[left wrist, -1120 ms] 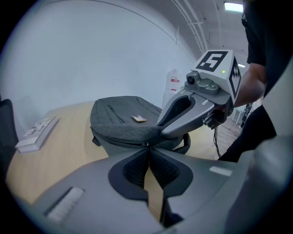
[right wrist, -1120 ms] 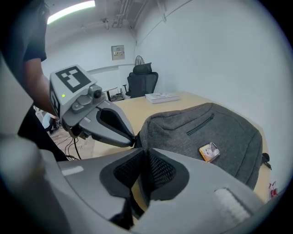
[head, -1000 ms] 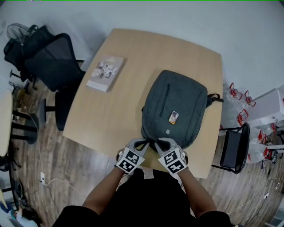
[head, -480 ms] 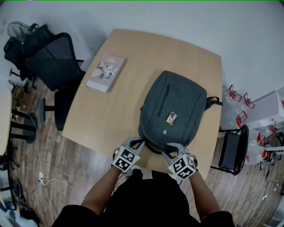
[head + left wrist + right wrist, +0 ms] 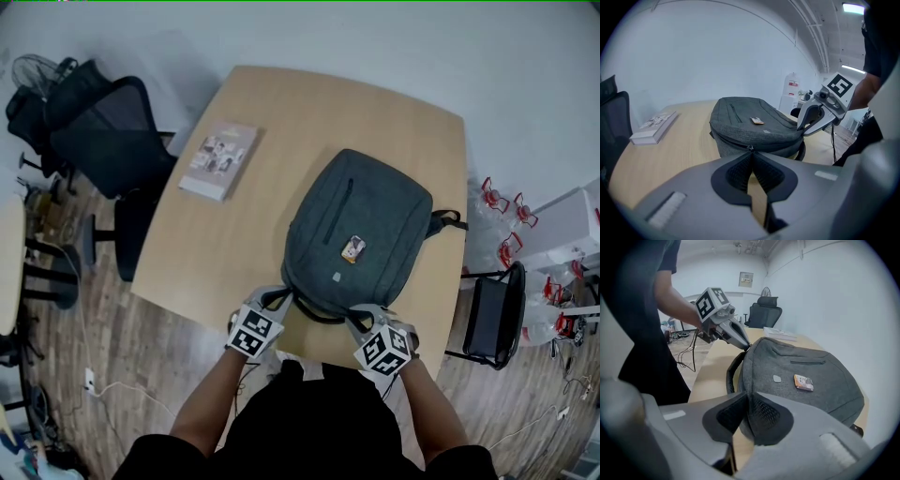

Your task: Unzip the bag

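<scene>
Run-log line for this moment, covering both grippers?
left gripper: shut on zipper pull | right gripper: jaws just closed, pinching backpack fabric | backpack flat on table

Top [image 5: 319, 427]: black, short-sleeved; arms bare below the sleeve hem.
Left gripper [image 5: 751, 153]: matte grey shell, broad and rounded, pale rectangular patch on one flank.
Right gripper [image 5: 749, 398]: same grey shell, same pale patch.
Pads [image 5: 736, 172]: black, fine mesh texture, set in a dark scalloped recess.
Marker cubes [image 5: 255, 331]: white faces, bold black square patterns, one per gripper.
Cables [image 5: 833, 140]: thin, dark, hanging beneath the grippers.
</scene>
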A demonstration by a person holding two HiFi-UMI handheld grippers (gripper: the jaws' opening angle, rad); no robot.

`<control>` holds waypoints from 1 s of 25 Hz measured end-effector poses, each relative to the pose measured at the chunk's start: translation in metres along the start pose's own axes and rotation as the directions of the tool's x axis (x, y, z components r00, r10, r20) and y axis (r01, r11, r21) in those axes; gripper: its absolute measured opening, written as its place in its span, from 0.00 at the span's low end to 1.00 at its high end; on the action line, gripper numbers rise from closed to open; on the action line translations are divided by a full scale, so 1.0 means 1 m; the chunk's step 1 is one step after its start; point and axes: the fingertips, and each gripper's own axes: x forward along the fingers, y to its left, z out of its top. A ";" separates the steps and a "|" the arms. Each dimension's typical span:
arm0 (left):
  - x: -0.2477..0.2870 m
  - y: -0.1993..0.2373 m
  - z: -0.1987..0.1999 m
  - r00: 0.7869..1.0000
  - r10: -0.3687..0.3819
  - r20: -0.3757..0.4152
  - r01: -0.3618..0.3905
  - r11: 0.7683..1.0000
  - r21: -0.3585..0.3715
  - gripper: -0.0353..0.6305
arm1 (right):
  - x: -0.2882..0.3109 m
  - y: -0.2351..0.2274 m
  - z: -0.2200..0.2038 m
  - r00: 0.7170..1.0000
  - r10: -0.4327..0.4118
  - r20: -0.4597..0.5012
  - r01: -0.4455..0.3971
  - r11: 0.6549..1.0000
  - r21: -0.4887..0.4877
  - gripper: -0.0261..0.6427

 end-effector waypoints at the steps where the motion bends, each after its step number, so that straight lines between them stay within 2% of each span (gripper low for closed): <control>1: 0.000 0.000 0.000 1.000 0.002 -0.002 -0.002 1.000 0.003 0.09 | -0.001 -0.002 0.002 1.000 0.001 0.010 -0.002 1.000 0.018 0.10; 9: -0.005 0.001 0.002 0.999 0.031 -0.022 -0.030 0.999 0.042 0.09 | 0.001 -0.011 0.022 0.998 -0.020 0.063 0.009 0.987 0.161 0.09; 15: -0.013 0.011 -0.001 0.995 0.084 -0.052 -0.080 0.994 0.070 0.09 | 0.010 -0.009 0.037 0.998 -0.017 0.062 0.006 0.984 0.177 0.08; 19: -0.014 0.011 -0.003 0.995 0.081 -0.050 -0.078 0.996 0.054 0.09 | 0.015 -0.008 0.045 0.998 -0.017 0.068 0.005 0.985 0.172 0.08; 25: -0.015 0.000 -0.006 0.996 0.069 -0.056 -0.066 0.997 0.051 0.09 | 0.021 -0.009 0.055 0.996 -0.031 0.084 0.012 0.974 0.227 0.08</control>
